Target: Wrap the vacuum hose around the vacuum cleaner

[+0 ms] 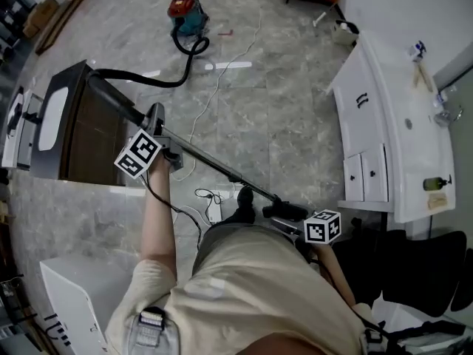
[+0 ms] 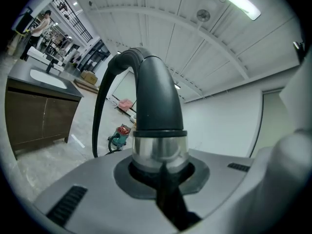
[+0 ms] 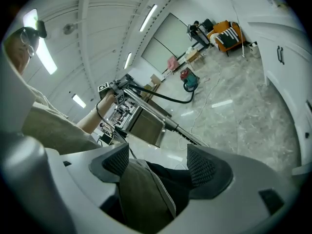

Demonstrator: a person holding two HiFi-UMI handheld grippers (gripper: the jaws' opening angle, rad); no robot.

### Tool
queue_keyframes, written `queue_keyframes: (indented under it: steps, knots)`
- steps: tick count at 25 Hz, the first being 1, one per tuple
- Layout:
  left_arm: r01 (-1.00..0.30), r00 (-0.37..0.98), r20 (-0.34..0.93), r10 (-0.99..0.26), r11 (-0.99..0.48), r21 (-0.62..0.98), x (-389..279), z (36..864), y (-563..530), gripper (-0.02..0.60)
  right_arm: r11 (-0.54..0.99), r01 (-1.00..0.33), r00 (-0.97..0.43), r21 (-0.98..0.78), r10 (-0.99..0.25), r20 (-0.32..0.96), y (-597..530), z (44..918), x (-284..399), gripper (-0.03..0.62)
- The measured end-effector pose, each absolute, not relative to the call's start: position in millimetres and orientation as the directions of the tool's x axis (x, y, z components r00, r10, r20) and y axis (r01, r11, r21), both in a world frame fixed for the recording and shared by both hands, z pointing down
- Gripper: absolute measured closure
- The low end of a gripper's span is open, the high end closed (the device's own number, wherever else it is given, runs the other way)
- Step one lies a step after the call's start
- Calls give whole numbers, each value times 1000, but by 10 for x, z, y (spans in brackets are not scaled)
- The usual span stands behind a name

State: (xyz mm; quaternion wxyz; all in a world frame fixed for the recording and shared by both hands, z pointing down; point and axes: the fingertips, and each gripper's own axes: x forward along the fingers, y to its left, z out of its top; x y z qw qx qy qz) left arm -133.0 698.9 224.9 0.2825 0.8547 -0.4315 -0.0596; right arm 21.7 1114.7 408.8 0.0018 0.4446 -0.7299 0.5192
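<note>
Markers first: black-and-white square patterns on the cube (image 1: 138,154) of the left gripper (image 2: 161,179) and on the cube (image 1: 323,226) of the right gripper (image 3: 158,167). Any print on the vacuum cleaner (image 1: 185,15) is too small to read.

That machine is a small red-and-teal canister, standing well away on the grey marble floor (image 1: 295,124). Its hose (image 1: 133,77) is thin and black. It loops beside the canister and trails across the floor, up to the bent handle tube (image 2: 153,96). That tube is dark grey with a bright chrome collar (image 2: 160,150). From there a long slim metal wand (image 1: 214,164) slants back toward the person.

The left claw is clenched on the tube, right at the collar. The right claw stands spread, both ribbed pads (image 3: 202,167) bare. Olive cloth and a dark shape show between them. The wand's black end lies just beside that gripper.
</note>
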Motion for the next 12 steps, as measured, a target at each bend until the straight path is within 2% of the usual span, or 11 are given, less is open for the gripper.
queue_keyframes:
  steps: [12]
  knots:
    - [-759, 554, 98, -826, -454, 468, -921, 2187, 5572, 528, 98, -589, -697, -803, -565, 442, 9803, 4021, 419, 223]
